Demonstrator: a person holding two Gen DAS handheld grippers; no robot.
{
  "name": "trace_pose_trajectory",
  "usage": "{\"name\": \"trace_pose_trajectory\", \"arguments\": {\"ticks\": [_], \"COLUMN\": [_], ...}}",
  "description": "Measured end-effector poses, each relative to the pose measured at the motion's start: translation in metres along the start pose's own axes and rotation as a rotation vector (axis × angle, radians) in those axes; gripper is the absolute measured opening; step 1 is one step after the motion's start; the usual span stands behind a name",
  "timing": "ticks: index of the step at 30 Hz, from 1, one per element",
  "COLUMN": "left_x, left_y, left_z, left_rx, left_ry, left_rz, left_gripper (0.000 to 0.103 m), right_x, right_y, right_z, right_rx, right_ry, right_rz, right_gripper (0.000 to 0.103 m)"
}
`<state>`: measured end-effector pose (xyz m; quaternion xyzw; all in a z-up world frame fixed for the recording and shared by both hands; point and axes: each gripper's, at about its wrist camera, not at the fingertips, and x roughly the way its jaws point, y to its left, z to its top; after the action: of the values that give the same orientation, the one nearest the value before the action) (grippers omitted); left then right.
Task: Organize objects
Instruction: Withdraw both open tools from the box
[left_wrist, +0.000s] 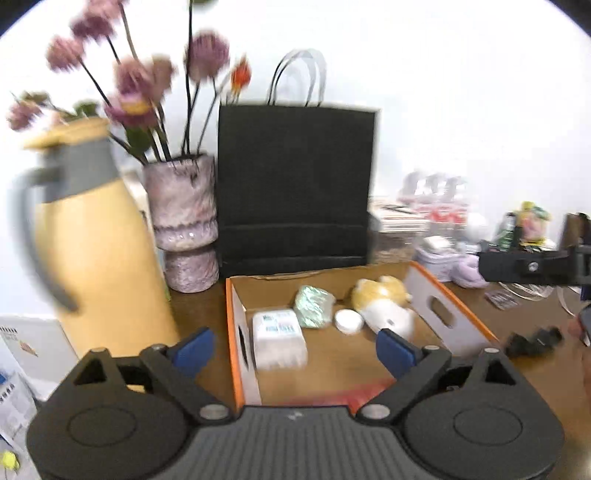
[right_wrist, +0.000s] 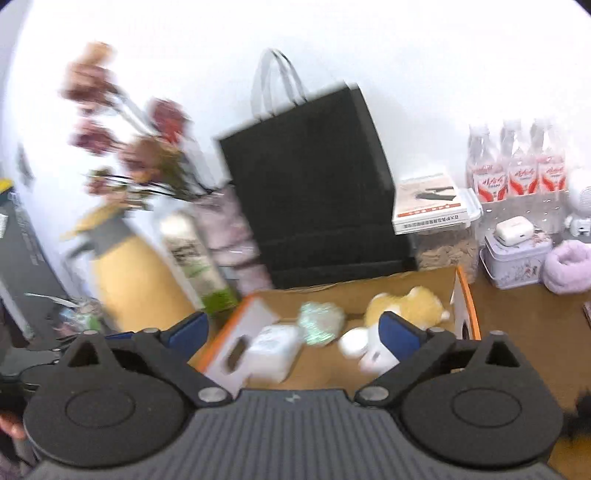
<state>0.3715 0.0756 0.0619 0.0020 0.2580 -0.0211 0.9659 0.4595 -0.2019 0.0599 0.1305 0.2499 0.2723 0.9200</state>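
An open cardboard box (left_wrist: 448, 314) with orange edges sits on the wooden table. Inside it lie a white tissue pack (left_wrist: 279, 338), a green crinkled packet (left_wrist: 314, 306), a small white round lid (left_wrist: 348, 320) and a yellow-and-white plush toy (left_wrist: 384, 299). My left gripper (left_wrist: 295, 349) hovers over the box's near end, open, with nothing between its blue pads. My right gripper (right_wrist: 295, 334) is also open and empty above the same box (right_wrist: 467, 295), where the tissue pack (right_wrist: 273, 350), green packet (right_wrist: 319, 323) and plush toy (right_wrist: 406, 302) show. The right gripper's black body (left_wrist: 532, 267) appears at the left view's right edge.
Behind the box stand a black paper bag (left_wrist: 295, 184), a pink vase of flowers (left_wrist: 183, 221) and a yellow thermos jug (left_wrist: 92, 240). To the right are a stack of books (right_wrist: 430, 203), water bottles (right_wrist: 517, 166), a tin (right_wrist: 517, 258) and a purple fluffy item (right_wrist: 569, 266).
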Motion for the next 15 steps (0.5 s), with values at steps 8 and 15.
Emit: {"name": "trace_pose_trajectory", "arguments": {"ticks": [8,15], "left_x": [-0.128,-0.181], "left_y": [-0.020,-0.057], "left_z": [-0.117,-0.192], "left_rx": [-0.041,0.018], "left_ry": [0.001,0.034], "left_rz": [-0.096,0.010], "left_gripper": [0.099,0.099], "right_x": [-0.125,-0.158], "right_y": [0.070,0.102], "right_z": [-0.129,-0.231], "right_rx": [-0.152,-0.233], "right_ry": [-0.097,0.083], "right_rz": [0.007,-0.124], "right_gripper": [0.103,0.103]}}
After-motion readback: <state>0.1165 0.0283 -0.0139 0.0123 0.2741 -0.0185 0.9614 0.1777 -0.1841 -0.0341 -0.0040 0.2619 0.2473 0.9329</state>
